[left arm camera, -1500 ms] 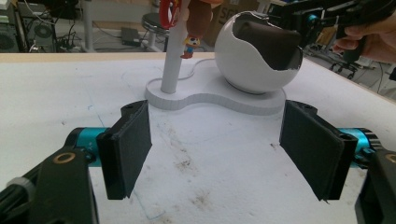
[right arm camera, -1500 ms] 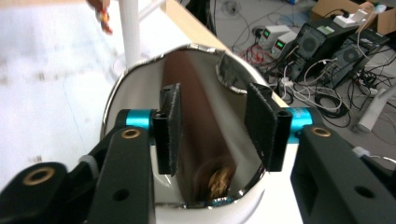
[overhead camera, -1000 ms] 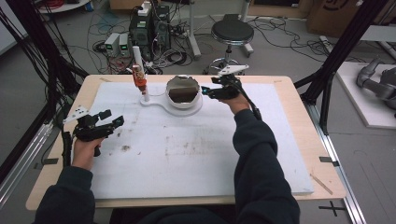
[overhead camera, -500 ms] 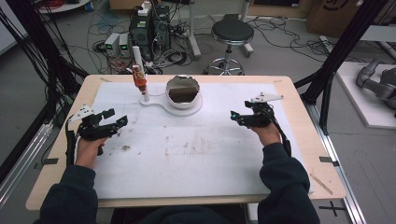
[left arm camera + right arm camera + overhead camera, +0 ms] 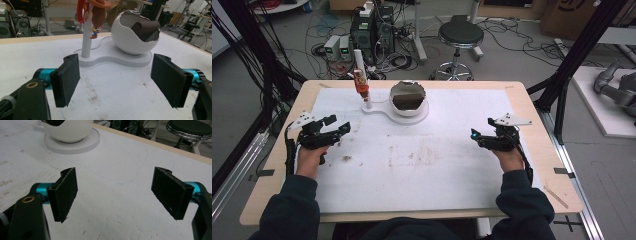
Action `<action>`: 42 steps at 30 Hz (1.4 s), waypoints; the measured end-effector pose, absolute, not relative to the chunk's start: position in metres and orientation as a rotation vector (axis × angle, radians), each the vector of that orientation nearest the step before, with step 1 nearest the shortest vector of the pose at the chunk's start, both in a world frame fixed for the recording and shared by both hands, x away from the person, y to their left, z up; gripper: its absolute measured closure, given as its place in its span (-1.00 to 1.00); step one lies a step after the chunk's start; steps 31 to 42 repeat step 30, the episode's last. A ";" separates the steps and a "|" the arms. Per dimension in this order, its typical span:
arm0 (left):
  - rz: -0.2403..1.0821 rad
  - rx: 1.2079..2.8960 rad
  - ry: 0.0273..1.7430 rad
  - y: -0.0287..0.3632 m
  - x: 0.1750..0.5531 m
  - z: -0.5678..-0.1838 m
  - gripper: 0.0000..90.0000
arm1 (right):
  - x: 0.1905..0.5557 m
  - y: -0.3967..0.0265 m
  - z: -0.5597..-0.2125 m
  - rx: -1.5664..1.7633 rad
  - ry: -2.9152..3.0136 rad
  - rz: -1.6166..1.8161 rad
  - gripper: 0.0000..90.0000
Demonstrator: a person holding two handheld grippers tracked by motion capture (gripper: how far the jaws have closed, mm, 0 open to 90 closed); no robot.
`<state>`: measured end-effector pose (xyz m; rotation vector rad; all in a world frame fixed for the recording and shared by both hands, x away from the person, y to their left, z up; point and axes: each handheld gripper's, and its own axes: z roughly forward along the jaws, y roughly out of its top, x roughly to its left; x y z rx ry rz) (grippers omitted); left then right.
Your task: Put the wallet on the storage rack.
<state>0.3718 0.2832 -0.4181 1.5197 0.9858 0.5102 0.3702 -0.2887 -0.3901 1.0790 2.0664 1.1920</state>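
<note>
The right gripper (image 5: 482, 136) is held low over the right part of the white surface (image 5: 437, 170), its jaws spread wide after just having been opening, with nothing between them; in the right gripper view only bare surface lies between the two black pads (image 5: 65, 192). The left gripper (image 5: 337, 131) is held over the left part of the surface, its jaws likewise spread apart and empty.

Ahead of the left gripper, well apart from it, a white egg-shaped bowl (image 5: 132, 35) is seen on a flat white stand (image 5: 117, 58), with a brown pouch (image 5: 146, 28) lying inside it. Just left of the bowl, on the same stand, a white post (image 5: 87, 37) is set upright, and a small figure with a brown hat (image 5: 98, 17) hangs from it. From the right gripper, the bowl (image 5: 67, 130) lies ahead and to the left, well apart.
</note>
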 end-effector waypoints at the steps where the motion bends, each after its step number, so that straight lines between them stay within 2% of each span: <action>1: 0.511 1.514 0.984 0.283 0.371 -0.417 -0.48 | 0.370 -0.288 -0.391 1.079 2.070 1.190 -0.52; 42: 0.491 1.531 0.962 0.280 0.369 -0.415 -0.48 | 0.372 -0.289 -0.395 1.085 2.074 1.194 -0.52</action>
